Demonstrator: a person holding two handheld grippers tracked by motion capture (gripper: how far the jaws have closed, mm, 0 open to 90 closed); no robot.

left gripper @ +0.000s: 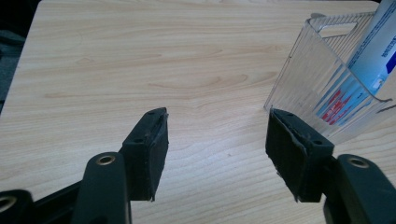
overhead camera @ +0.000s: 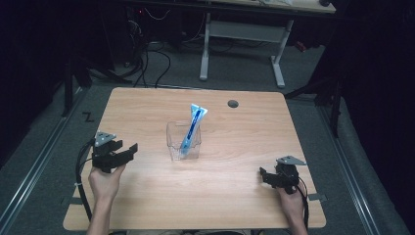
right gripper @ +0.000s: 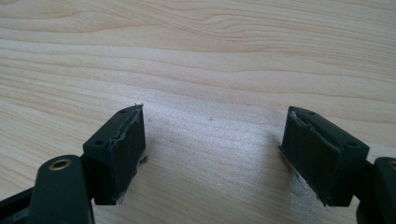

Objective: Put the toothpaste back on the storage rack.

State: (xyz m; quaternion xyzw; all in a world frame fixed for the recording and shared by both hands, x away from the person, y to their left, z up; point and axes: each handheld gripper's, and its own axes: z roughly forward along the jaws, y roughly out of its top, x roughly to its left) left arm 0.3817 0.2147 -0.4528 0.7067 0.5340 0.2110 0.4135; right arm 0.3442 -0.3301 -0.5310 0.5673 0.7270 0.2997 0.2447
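From the high view the left gripper (overhead camera: 128, 149) sits near the table's (overhead camera: 147, 205) left edge with its 2 jaws spread on nothing, a clear container (overhead camera: 183, 142) at mid-table props a blue-and-white tube (overhead camera: 192, 128) leaning upright, and the right gripper (overhead camera: 263, 175) rests at the right, well apart. The left gripper view adds the container's ribbed wall (left gripper: 317, 84) just beyond its right jaw and red print on the tube (left gripper: 369, 60). The right gripper view shows bare wood between its parted, empty jaws.
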